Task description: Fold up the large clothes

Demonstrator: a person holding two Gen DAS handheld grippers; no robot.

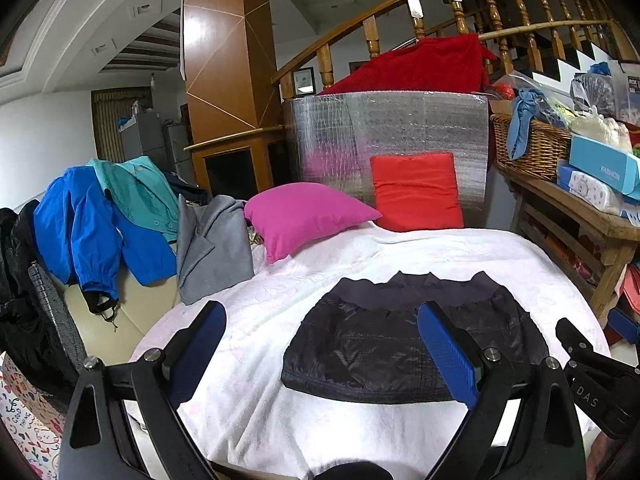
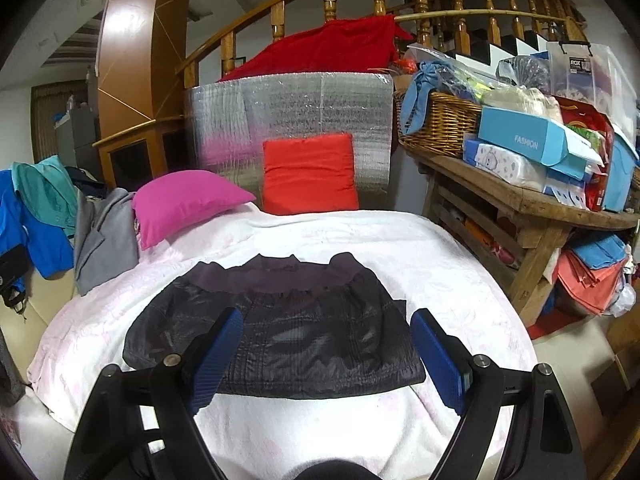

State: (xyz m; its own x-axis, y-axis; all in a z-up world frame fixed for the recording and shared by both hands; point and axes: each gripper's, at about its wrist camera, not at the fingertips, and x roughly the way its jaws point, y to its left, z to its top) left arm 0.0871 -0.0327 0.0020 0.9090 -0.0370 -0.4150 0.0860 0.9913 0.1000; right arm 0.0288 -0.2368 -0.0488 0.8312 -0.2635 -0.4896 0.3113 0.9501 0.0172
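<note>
The left gripper (image 1: 320, 344) and right gripper (image 2: 326, 344), both spread and empty, hover at lower frame above the dark quilted jacket (image 2: 276, 332) lying mid-frame on the white blanket (image 2: 400, 248), whose slippery shell might slide from a shallow pinch.

A bed (image 2: 400, 240) under a pale pink-white blanket (image 2: 304, 432) carries a dark folded jacket (image 2: 280, 336) lying flat in its middle. Beyond the jacket, a magenta cushion (image 2: 184, 200) and a red cushion (image 2: 308, 176) rest at the bed's far edge.
</note>
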